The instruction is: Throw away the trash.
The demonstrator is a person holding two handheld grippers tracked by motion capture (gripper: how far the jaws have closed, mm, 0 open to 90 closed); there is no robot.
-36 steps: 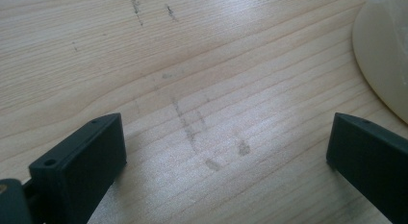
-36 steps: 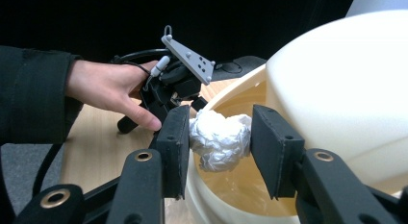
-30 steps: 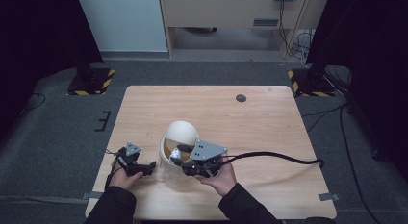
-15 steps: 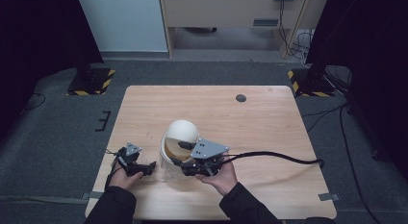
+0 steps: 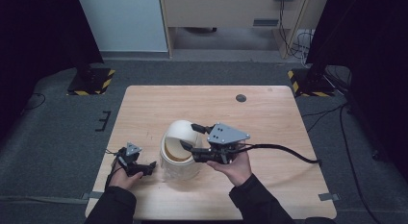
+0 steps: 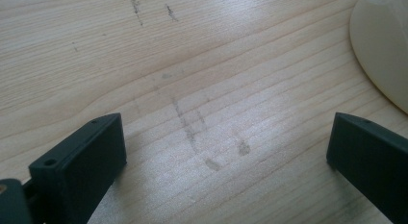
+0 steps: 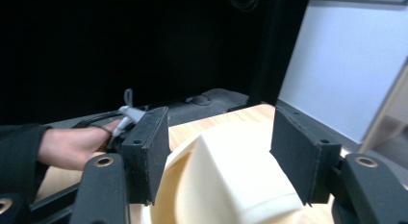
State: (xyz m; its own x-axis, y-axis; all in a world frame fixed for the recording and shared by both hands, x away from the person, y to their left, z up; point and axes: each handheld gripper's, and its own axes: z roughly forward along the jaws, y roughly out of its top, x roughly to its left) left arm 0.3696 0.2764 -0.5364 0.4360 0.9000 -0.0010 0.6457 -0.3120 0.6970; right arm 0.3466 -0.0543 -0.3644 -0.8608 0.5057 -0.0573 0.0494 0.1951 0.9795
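Cream container (image 5: 179,152) sits free between the half-open, just-opening right tongs (image 5: 191,137); lift them straight up, left tongs (image 5: 150,167) wide open, empty.

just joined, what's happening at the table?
A person works a cream lidded bin on the wooden table with two tools. The right hand-held gripper is above the bin's flap, its jaws just opening, with the flap between them, pads apparently off it. The left hand-held gripper rests open on the table beside the bin's base.
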